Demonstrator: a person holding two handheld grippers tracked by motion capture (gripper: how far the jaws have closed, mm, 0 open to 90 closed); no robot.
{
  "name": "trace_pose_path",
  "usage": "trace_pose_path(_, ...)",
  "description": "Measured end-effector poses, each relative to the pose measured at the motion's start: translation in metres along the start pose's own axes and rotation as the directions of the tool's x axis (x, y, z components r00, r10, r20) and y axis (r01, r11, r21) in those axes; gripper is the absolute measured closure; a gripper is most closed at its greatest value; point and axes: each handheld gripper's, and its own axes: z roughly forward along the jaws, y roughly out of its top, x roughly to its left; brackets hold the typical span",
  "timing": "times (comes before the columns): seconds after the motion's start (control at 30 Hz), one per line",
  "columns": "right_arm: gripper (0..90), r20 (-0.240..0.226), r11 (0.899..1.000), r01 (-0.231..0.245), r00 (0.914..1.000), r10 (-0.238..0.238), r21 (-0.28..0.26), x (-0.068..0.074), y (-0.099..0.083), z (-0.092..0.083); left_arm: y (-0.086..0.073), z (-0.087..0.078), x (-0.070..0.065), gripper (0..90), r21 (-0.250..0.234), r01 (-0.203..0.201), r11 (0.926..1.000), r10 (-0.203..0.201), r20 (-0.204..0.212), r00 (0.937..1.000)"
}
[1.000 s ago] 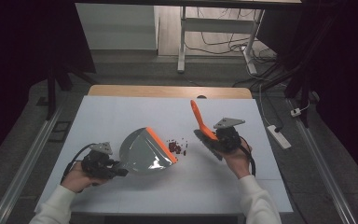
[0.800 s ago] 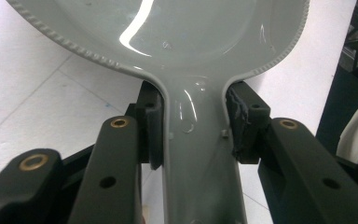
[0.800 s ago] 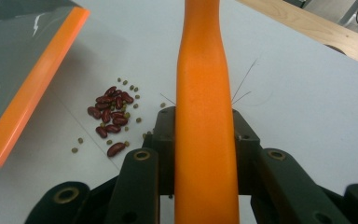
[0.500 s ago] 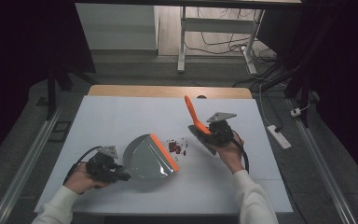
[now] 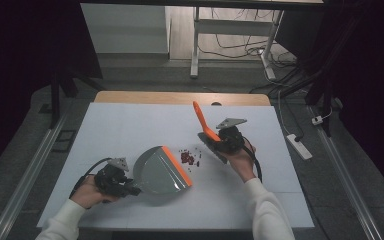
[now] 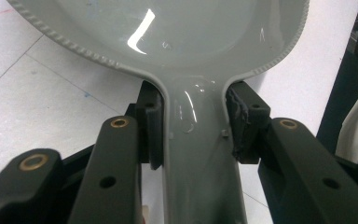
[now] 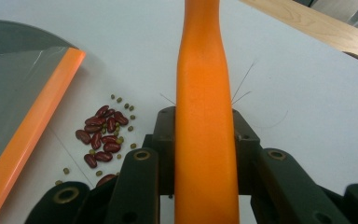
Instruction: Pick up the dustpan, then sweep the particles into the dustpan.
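My left gripper (image 5: 130, 189), at lower left of the high view, is clamped shut on the handle of the dustpan (image 5: 160, 170); in the left gripper view both pads press the grey neck (image 6: 196, 140) from either side. The pan lies flat on the table (image 5: 130, 125), below centre of that view, with its orange lip (image 5: 177, 165) facing the beans (image 5: 189, 159). My right gripper (image 5: 219, 141), right of centre, is closed on the brush (image 5: 201, 119), whose orange handle rises up and toward the top of the frame; in the right gripper view the handle (image 7: 205, 107) runs up the middle between the jaws. The beans sit just beside the lip, between pan and brush, not yet in the pan. The step in hand, as I judge it, is the sweep. Next move: bring the bristle end down behind the pile and draw it toward the lip while the left hand keeps the pan pressed flat. The pan is glossy moulded plastic with a ribbed rim and a soft-looking lip. The brush handle is smooth and matt. The pile mixes dark red kidney-shaped beans with small round green ones, which may roll away. The table top is matt white with a wooden far edge (image 5: 180, 97).
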Motion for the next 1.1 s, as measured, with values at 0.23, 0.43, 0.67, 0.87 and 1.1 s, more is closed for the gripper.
trace_pose_path(0.23,70.4,0.009,1.0,0.023,0.9997,-0.023,0.005,0.003,0.006,0.006,0.0,0.001,0.0,61.3,0.002,0.009,1.0,-0.009,0.0,1.0)
trace_pose_path(0.43,70.4,0.009,0.999,0.031,0.9995,-0.032,0.021,0.005,0.006,0.012,0.0,0.0,0.0,61.4,-0.001,0.011,0.9999,-0.011,-0.005,0.9999)
trace_pose_path(0.67,70.3,0.006,0.999,0.033,0.9994,-0.034,0.032,0.007,0.006,0.016,0.001,0.001,0.001,61.3,0.006,0.016,0.9998,-0.016,-0.005,0.9999)
trace_pose_path(0.87,70.3,0.014,0.999,0.032,0.9994,-0.032,0.044,0.006,0.005,0.019,0.001,0.002,0.001,61.3,0.007,0.019,0.9998,-0.019,-0.004,0.9998)
trace_pose_path(1.1,70.4,0.021,0.997,0.024,0.9995,-0.026,0.067,0.007,0.003,0.025,0.002,0.005,0.001,61.3,0.014,0.025,0.9996,-0.025,0.0,0.9997)
